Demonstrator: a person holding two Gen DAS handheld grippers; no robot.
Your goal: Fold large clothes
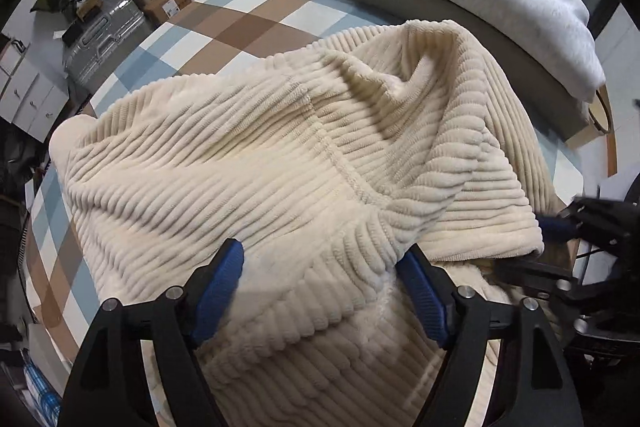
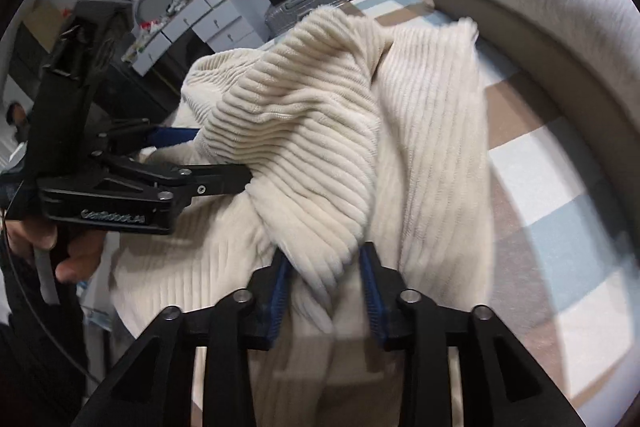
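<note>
Two grippers, left gripper (image 1: 320, 291) wide open, right gripper (image 2: 326, 291) part-open, over one cream garment (image 1: 256, 155)

Two close downward views, perhaps overlapping

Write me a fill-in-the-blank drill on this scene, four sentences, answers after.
1. The ribbed garment is ____ in colour.
2. It lies on a bedcover with a ____ pattern.
3. The left tool has ____ pads.
4. In the right wrist view, a fold of the garment hangs between the jaws of the ____ tool.

Missing words: cream; checked; blue; right
</note>
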